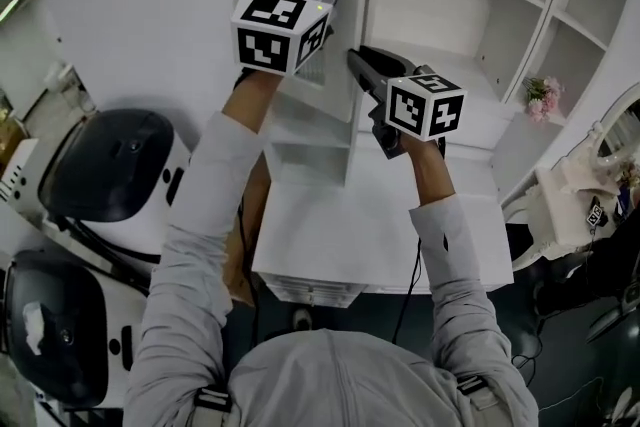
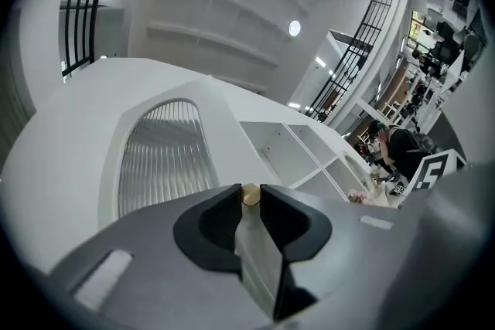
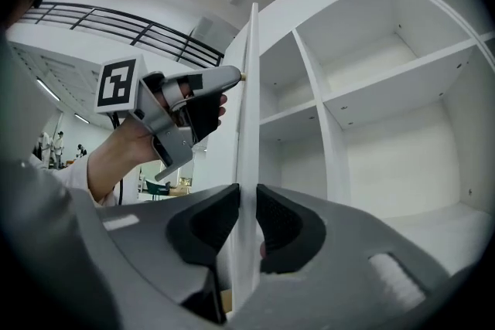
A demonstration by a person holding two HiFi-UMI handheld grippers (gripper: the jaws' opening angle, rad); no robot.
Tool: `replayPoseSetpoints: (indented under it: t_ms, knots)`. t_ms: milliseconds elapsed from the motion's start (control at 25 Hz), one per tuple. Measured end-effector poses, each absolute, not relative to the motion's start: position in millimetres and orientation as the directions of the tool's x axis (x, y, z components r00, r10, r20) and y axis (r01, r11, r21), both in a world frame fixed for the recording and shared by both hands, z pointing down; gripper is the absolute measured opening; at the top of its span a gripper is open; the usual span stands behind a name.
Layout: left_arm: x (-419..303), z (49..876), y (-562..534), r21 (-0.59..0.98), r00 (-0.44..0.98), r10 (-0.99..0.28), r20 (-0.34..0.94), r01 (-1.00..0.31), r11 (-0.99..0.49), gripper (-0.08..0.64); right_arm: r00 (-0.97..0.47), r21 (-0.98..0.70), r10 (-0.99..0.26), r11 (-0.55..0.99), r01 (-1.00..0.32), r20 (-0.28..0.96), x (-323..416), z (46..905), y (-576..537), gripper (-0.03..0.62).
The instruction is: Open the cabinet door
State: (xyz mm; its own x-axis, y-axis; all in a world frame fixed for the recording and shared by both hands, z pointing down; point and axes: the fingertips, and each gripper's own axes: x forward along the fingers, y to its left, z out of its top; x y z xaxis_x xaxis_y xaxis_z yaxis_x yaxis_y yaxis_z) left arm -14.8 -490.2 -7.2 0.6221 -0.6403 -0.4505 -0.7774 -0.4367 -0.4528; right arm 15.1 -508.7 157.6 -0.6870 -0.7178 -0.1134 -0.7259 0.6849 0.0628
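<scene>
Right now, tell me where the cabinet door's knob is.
In the left gripper view the small gold knob sits at centre, clamped between the left gripper's jaws, on the cabinet door's edge right of its ribbed panel.

The cabinet door (image 3: 246, 143) stands edge-on before me and splits the way. Right of it, the open shelf bays (image 3: 387, 96) give passing room.

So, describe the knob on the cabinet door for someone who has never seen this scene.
Find the white cabinet with open shelves, then its door with the arched ribbed panel. Near that door's edge sits a small round brass knob, pinched by the left gripper; it is the only gold-coloured spot on white.
</scene>
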Motion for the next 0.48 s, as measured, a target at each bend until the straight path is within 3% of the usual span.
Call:
replayPoseSetpoints:
  t_ms: [480]
  knots:
    - [-43, -4, -466, -0.474, 0.639, -0.627, -0.445, -0.762, -0.441, 0.094, -0.681, 0.064, -0.724, 0.679, -0.732, -0.11, -13, 162, -479, 0.067]
